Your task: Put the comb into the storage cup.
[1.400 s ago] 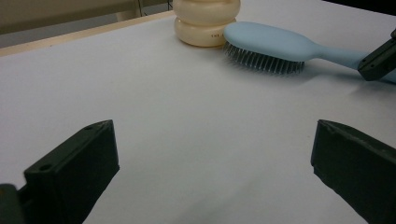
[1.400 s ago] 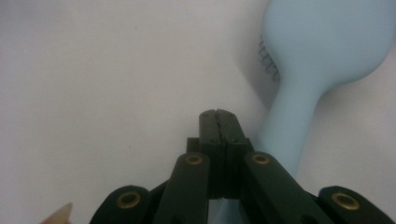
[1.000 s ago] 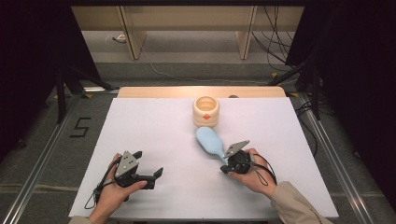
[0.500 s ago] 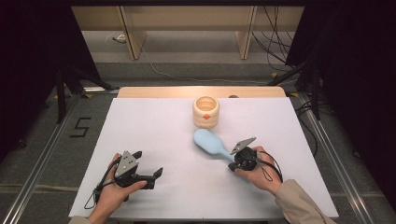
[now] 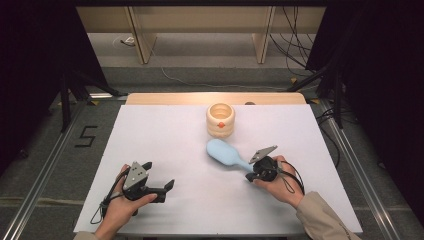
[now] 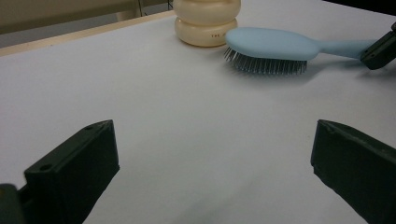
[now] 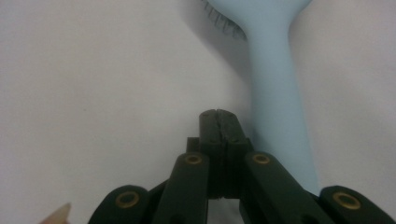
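A light-blue hairbrush (image 5: 223,152) lies bristles down on the white table (image 5: 165,135), its handle pointing toward my right gripper (image 5: 249,176). That gripper is shut with nothing between its jaws. In the right gripper view its closed tips (image 7: 218,116) rest on the table just left of the hairbrush handle (image 7: 276,93). A cream ribbed cup (image 5: 220,120) stands upright behind the brush head. My left gripper (image 5: 159,175) sits near the front left, open and holding nothing. In the left gripper view its jaws (image 6: 210,172) stand wide apart, facing the hairbrush (image 6: 268,44) and the cup (image 6: 208,21).
The table's wooden far edge (image 5: 215,98) runs behind the cup. Cables trail on the floor at the right (image 5: 327,117). Metal rails flank the table on both sides. The tip of the right gripper (image 6: 380,45) shows in the left gripper view.
The right hand has shifted slightly right and toward the front. The brush has swung so that its head points more to the left. The left gripper has stayed still.
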